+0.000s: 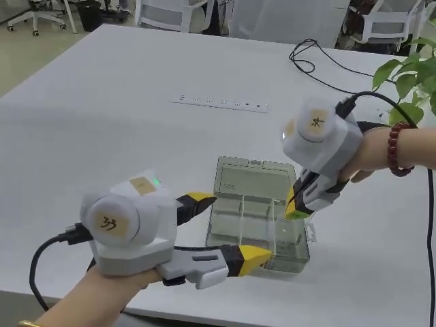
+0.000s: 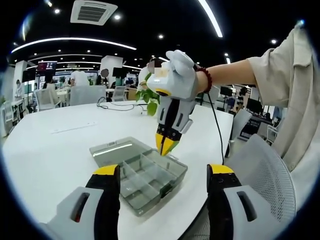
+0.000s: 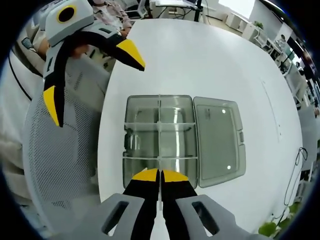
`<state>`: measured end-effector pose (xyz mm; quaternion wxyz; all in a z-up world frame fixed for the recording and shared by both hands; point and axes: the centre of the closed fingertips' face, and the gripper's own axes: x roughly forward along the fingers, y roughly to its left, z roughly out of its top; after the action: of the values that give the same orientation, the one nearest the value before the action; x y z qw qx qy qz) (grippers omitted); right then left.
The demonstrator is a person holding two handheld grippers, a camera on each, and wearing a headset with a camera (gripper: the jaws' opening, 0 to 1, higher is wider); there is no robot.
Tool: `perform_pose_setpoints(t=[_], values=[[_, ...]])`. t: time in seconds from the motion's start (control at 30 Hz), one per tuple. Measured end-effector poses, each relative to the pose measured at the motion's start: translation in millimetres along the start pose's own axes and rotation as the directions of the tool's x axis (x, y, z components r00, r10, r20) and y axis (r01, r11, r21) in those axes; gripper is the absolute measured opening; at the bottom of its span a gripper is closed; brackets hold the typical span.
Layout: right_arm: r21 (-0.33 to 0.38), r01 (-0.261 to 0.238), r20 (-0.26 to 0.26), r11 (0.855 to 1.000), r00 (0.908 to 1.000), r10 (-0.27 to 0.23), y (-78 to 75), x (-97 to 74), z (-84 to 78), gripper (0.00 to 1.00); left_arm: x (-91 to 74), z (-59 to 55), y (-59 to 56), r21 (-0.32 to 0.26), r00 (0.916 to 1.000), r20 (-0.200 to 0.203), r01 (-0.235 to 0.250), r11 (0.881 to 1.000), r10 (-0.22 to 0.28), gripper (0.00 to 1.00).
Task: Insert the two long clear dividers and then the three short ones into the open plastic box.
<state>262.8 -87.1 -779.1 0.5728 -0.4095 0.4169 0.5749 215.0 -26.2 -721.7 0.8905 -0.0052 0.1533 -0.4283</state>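
Open plastic box (image 1: 289, 259) is sitting near the front edge of the white table (image 1: 102, 102), with its lid (image 1: 252, 178) lying flat on the far side. Right gripper (image 1: 294, 208) is pointing down over the box's right end, tips just above the rim. In the right gripper view its jaws are pressing almost together on a thin clear divider (image 3: 159, 197), which is seen edge-on and lined up with the box's middle. Fitted dividers (image 3: 159, 140) are standing in the box (image 3: 142, 107) and splitting it into compartments; can't count them for sure.

Left gripper (image 1: 228, 227) is hovering at the box's front-left, jaws spread wide and gripping nothing. In the head view its lower jaw is covering part of the front wall.

A power strip (image 1: 218, 102) is lying farther back on the table and a black cable (image 1: 320, 61) is trailing toward the far right. A green plant (image 1: 409, 75) is leaning in at the right edge. A mesh chair (image 3: 60, 150) is standing off the table edge beside the box. A bead bracelet (image 1: 395, 150) is sitting on the wrist behind the right gripper.
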Motion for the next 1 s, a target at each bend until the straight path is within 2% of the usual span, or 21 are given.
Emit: perform_pose_setpoints(t=[0.2,0.27,0.4,0.43,0.8,1.0], values=[[-0.002,-0.007,-0.014,1.000,0.9999,0.007,1.1,0.8,1.0,0.02,-0.5,0.4,1.6,-0.001,1.0000,0.001,0.001,1.000,-0.001,0.70],[-0.013,-0.006,-0.034,1.000,0.9994,0.006,1.7,3.2,-2.6,0.02,-0.5,0.8,1.8,0.001,1.0000,0.003,0.000,1.000,0.000,0.70],[-0.021,-0.007,-0.033,1.000,0.9994,0.006,1.6,6.0,-1.9,0.02,-1.3,1.5,2.5,-0.002,1.0000,0.007,-0.002,1.000,0.002,0.70],[-0.031,-0.007,-0.038,0.999,0.9993,0.006,-1.8,8.2,-2.1,0.02,-1.4,1.4,2.7,-0.002,1.0000,0.007,-0.003,1.000,0.003,0.70],[-0.033,-0.033,-0.085,0.999,0.9959,0.030,-7.5,20.1,-5.6,0.02,-1.6,-1.0,3.1,0.003,1.0000,-0.002,-0.007,1.000,0.007,0.69],[-0.008,-0.044,-0.098,0.999,0.9943,0.043,-8.3,26.2,-8.0,0.02,-3.0,-0.5,4.2,0.005,0.9999,-0.004,-0.013,1.000,0.013,0.68]])
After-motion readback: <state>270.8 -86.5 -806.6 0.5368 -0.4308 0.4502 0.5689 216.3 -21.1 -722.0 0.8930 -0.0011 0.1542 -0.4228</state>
